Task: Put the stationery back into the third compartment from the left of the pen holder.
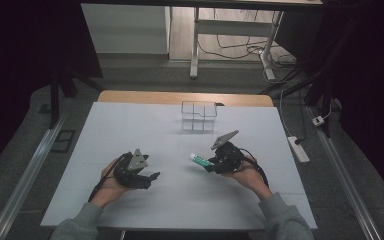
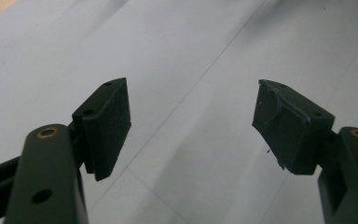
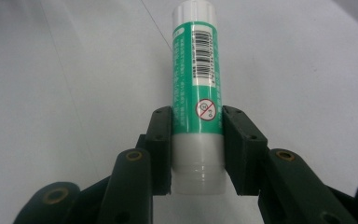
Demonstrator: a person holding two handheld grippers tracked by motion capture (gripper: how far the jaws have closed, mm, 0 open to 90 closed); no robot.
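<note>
Right gripper view has my right gripper [image 3: 196, 149] closed on a glue stick [image 3: 197, 100], green label with white ends, the two pads pressing its sides near the wider white end while the rest of the tube juts out ahead of the jaws. From the high view that same right gripper [image 1: 211, 166] holds the glue stick [image 1: 199, 160] low over the white table [image 1: 130, 130], the tube pointing toward my left and slightly away from me; whether it touches the surface I cannot tell. My right hand [image 1: 245, 170] is wrapped around the tool from behind, wrist bent inward, forearm coming up from the lower right.

My left gripper [image 2: 191, 123] stands wide open with nothing between its jaws, only bare table beyond them. In the high view it sits near the front left, left gripper [image 1: 152, 177] aimed rightward, my left hand [image 1: 112, 181] cupped beneath it.

Farther out, a clear divided organizer [image 1: 199, 116] stands near the far edge, well apart from the stick. I judge the pickup done; carrying the stick over and setting it into a compartment looks to be what remains.
</note>
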